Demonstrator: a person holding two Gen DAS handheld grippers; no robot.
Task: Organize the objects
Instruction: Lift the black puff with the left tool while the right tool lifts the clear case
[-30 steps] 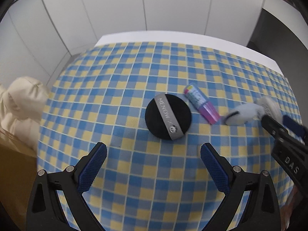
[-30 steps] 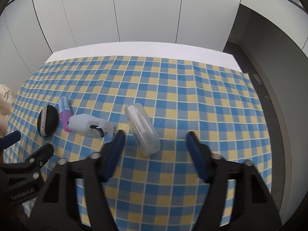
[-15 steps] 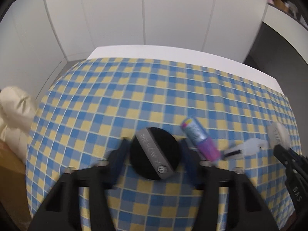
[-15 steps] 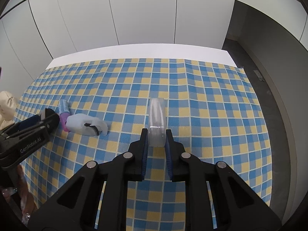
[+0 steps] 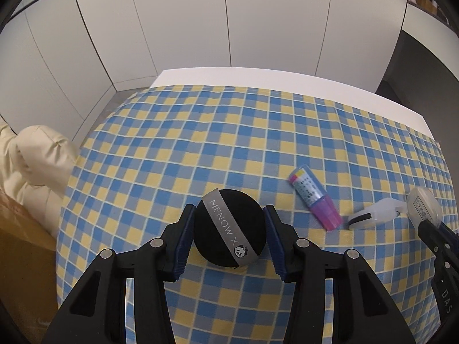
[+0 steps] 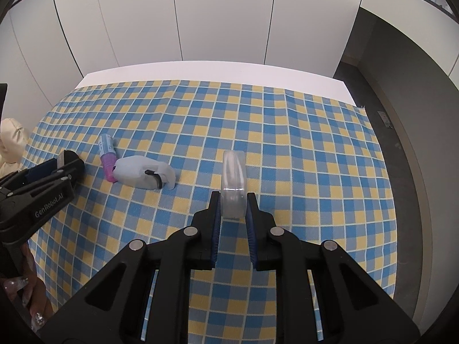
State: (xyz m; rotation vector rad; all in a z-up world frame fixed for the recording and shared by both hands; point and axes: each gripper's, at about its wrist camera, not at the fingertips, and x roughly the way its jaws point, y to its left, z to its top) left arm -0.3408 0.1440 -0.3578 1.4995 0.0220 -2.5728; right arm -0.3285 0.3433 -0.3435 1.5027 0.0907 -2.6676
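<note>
Both sets of jaws have just been closing: a second ago they stood wide over loose things, and now each grips one. Between the blue pads of the left gripper (image 5: pixel 229 229) sits the black round puff (image 5: pixel 229 226), its grey band printed MENOW X running across the top, both pads pressed to its sides. The right gripper (image 6: pixel 233 200) is clamped narrow on the clear flat case (image 6: pixel 233 183), which stands on edge between the pads and juts forward past the tips.

Just right of the left jaws lies the purple-capped tube (image 5: pixel 314 202), cap toward the camera, and beyond it the white plastic bottle (image 5: pixel 375 212) on its side; from the right wrist view both lie to the left of the right jaws, the tube touching the bottle's end.

All of it rests on the blue and yellow checked cloth (image 6: pixel 287 143), which covers the white table (image 6: pixel 200 71) except a bare strip at the far edge. White wall panels (image 6: pixel 223 14) rise behind; a cream cushion (image 5: pixel 37 157) sits off the left edge. Both grippers point steeply down at the cloth.
</note>
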